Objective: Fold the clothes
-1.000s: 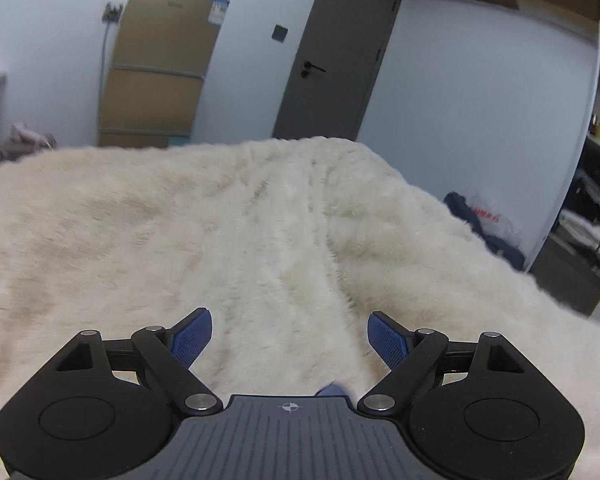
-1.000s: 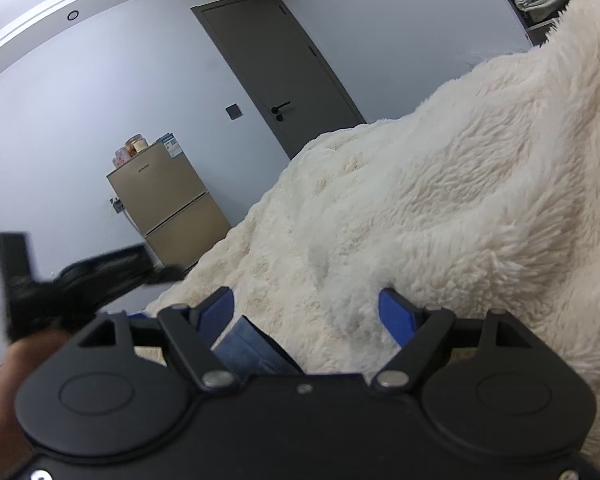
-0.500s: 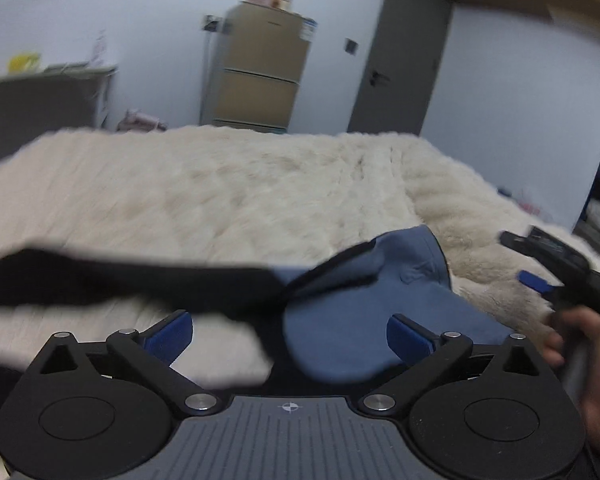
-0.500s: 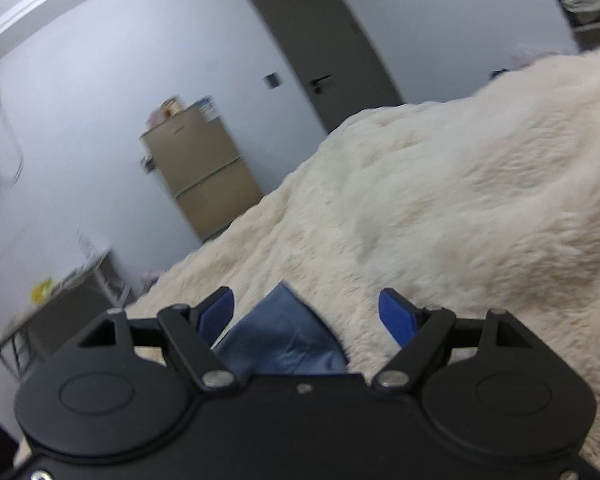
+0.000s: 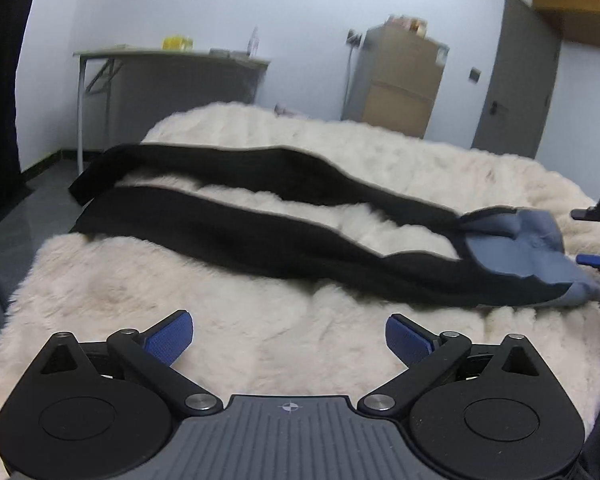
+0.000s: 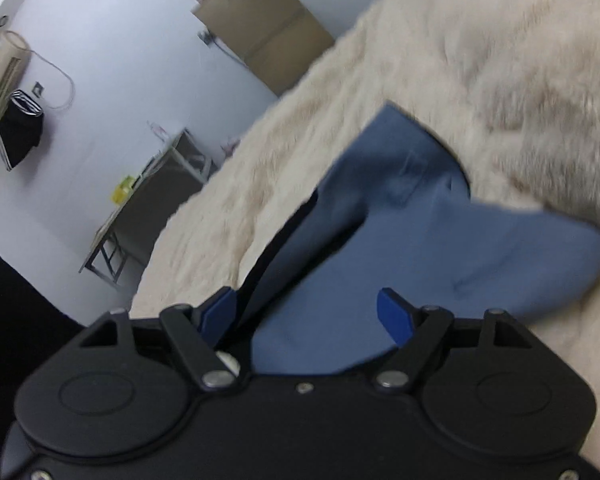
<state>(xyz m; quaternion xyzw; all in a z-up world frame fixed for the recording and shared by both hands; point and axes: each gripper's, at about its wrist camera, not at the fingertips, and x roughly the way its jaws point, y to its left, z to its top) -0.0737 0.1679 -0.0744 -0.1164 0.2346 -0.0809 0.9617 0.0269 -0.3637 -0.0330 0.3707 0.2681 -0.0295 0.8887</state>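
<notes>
The left gripper [image 5: 288, 340] has a ribbed grey body with a small cross-hair mark, black linkage arms with silver pivot screws, two round black discs, and blue ridged fingertips [image 5: 168, 340]. The right gripper [image 6: 306, 314] has a plain black body with the same discs, silver screws and smooth blue fingertips [image 6: 394, 314].

Left gripper [image 5: 289, 338] spread wide, having just opened, nothing between the pads. Right gripper [image 6: 308, 312] partly open, pointing downward, possibly not pressing anything.
</notes>
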